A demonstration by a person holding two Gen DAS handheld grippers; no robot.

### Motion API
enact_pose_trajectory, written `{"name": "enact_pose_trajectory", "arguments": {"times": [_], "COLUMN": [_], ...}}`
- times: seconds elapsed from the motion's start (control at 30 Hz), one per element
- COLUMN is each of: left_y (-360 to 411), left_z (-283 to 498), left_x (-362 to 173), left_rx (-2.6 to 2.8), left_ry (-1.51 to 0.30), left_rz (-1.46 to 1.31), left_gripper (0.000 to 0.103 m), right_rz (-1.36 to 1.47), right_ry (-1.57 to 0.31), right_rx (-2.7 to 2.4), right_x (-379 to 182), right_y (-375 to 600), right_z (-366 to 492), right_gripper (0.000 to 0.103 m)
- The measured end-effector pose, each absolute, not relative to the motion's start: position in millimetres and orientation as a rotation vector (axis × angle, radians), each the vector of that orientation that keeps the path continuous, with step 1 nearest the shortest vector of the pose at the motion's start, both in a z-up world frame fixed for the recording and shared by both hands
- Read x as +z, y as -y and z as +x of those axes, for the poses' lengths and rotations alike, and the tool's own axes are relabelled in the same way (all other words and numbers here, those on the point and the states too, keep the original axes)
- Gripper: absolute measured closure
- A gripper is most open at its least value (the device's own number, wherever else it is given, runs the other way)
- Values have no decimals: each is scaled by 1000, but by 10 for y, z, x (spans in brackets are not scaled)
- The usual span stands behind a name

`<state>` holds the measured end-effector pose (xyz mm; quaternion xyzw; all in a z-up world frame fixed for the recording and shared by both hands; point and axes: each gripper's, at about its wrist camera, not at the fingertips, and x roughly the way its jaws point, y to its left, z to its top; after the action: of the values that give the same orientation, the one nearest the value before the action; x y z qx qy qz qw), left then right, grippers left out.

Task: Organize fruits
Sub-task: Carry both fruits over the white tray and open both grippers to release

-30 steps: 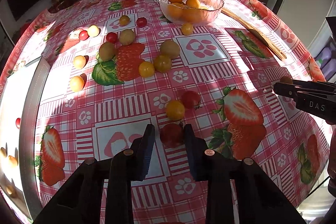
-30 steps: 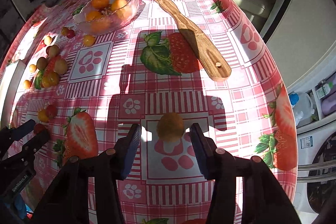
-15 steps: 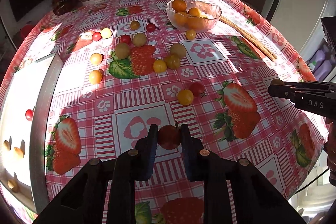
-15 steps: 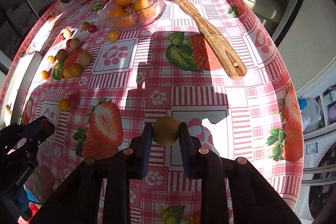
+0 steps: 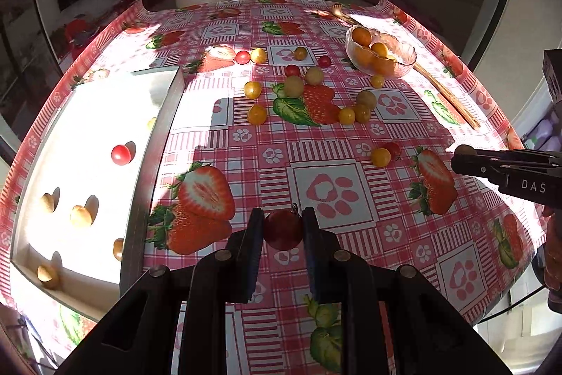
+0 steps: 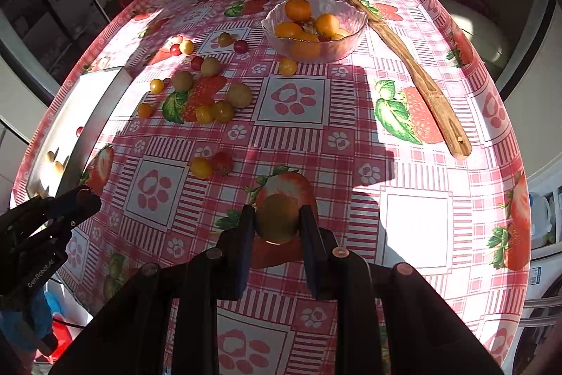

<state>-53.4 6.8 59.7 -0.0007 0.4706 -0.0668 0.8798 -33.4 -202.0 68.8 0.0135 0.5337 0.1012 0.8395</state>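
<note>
My left gripper (image 5: 282,221) is shut on a dark red cherry tomato (image 5: 283,234), held above the strawberry-print tablecloth (image 5: 330,188) just right of the white tray (image 5: 154,160). In the right wrist view my right gripper (image 6: 277,217) is shut on a round green-brown fruit (image 6: 276,224), also off the cloth. The left wrist view shows the right gripper (image 5: 463,160) side-on at the right edge. The left gripper (image 6: 82,199) appears at the lower left of the right wrist view. Several yellow, red and green fruits (image 5: 346,115) lie scattered mid-table.
The tray holds one red tomato (image 5: 120,154) and several pale fruits (image 5: 80,216). A glass bowl (image 6: 351,37) of orange fruits stands at the far side, with a long wooden spatula (image 6: 421,79) beside it. A yellow and a red tomato (image 6: 210,164) lie close together.
The right gripper's jaws closed on the green-brown fruit and lifted it. The left gripper rose with the red tomato and moved left, bringing the tray more into its view.
</note>
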Motion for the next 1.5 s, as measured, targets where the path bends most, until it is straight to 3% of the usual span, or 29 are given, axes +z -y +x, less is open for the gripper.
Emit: {"name": "enact_pose_trajectory", "arguments": {"times": [0.9, 1.5], "left_y": [-2153, -2493], "left_z": [-774, -502], "left_x": [476, 196], "left_rx": [258, 293], "left_ry": [-950, -999], "left_rz": [-151, -168], "left_gripper": [80, 80], "right_rz": [-121, -216], "right_ry": [-1153, -1226], "right_rx": [567, 638], "right_x": [829, 462], "right_y": [-247, -1252], "right_z": [-28, 178], "right_gripper": [75, 75]}}
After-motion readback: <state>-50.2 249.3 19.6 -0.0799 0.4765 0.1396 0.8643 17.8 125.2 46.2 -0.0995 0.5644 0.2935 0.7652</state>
